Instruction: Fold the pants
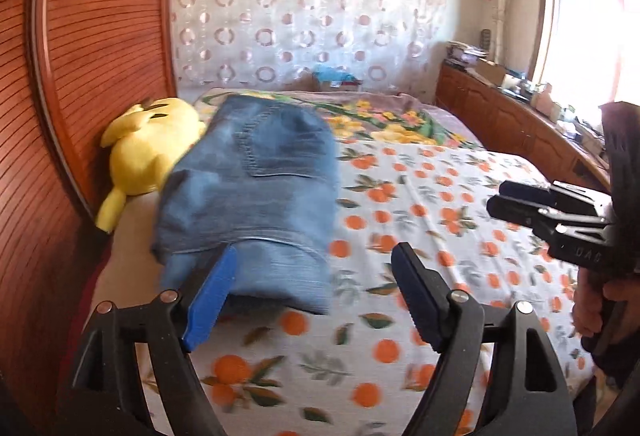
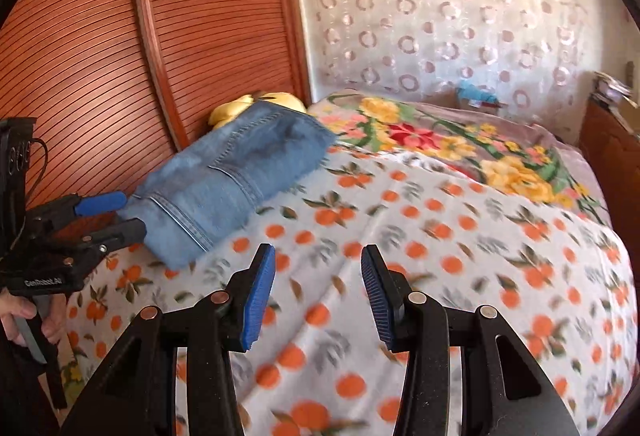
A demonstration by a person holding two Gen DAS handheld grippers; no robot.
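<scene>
Two grippers are being held over the orange-print sheet [image 2: 460, 236], most of it lying bare. The folded jeans [image 1: 256, 196] are lying near the bed's left edge, against a yellow plush toy [image 1: 148, 152]. Left gripper [image 1: 316, 288] and right gripper [image 2: 318, 296] are both released, grasping nothing. "GenRobot.AI" is being shown on the left gripper.

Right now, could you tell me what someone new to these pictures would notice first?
First, the folded blue denim pants lying on the orange-printed white bedsheet, close to the ribbed red-brown wooden panel. Behind them a yellow plush toy rests against that panel. The left tool stands open just in front of the pants, gripping nothing.
</scene>
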